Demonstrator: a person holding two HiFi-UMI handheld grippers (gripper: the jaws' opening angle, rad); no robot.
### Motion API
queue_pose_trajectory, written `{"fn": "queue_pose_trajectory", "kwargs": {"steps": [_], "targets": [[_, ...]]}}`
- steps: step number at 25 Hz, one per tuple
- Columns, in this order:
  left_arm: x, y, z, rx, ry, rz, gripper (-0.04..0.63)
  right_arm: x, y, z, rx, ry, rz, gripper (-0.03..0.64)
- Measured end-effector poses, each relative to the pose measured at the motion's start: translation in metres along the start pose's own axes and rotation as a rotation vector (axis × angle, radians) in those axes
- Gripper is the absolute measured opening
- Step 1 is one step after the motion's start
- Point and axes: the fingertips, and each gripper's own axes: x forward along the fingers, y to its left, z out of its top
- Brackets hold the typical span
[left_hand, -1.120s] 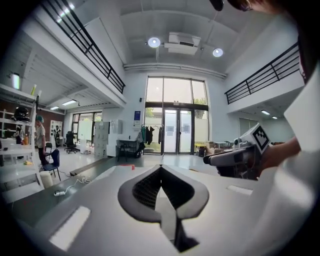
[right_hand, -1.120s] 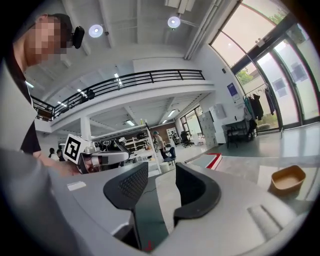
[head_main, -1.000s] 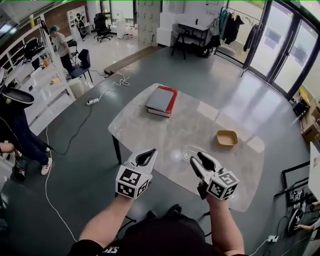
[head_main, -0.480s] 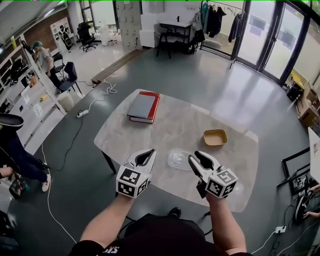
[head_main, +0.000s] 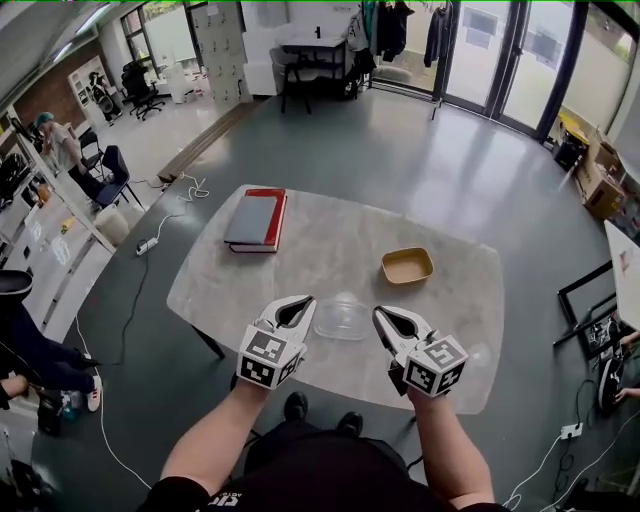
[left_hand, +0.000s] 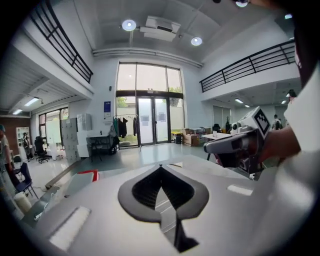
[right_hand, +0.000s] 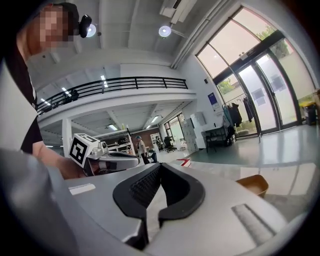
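Note:
I hold both grippers in the air over the near edge of a pale marble table (head_main: 440, 310). My left gripper (head_main: 303, 303) is shut, its dark pads meeting at the tip (left_hand: 160, 168), with nothing between them. My right gripper (head_main: 381, 314) is also shut and empty (right_hand: 159, 165). Between the two, on the table, lies a clear plastic container (head_main: 341, 316). Farther right stands a tan bowl (head_main: 407, 266), also seen past the right jaws (right_hand: 253, 184). A grey book with a red cover (head_main: 255, 218) lies at the table's far left.
The table stands on a dark grey floor in a large hall. A cable and power strip (head_main: 148, 243) run along the floor at left. Shelving and a person (head_main: 62, 150) are far left; a desk with chairs (head_main: 315, 55) and glass doors are at the back.
The right gripper's jaws have gone from open to shut. The table has come closer beneath me, and the clear container has come into view between the grippers. The left gripper stays shut.

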Motion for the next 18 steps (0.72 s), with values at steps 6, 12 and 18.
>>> {"fn": "queue_pose_trajectory", "kwargs": {"steps": [6, 12, 18], "targets": [[0.027, -0.007, -0.017, 0.07, 0.09, -0.116, 0.005, -0.006, -0.012, -0.008, 0.034, -0.005, -0.085, 0.014], [0.048, -0.029, -0.035, 0.143, 0.129, -0.276, 0.084, -0.017, -0.024, -0.023, 0.084, -0.006, -0.167, 0.015], [0.071, -0.047, -0.07, 0.209, 0.228, -0.403, 0.126, -0.028, -0.033, -0.038, 0.116, 0.009, -0.223, 0.015]]}}
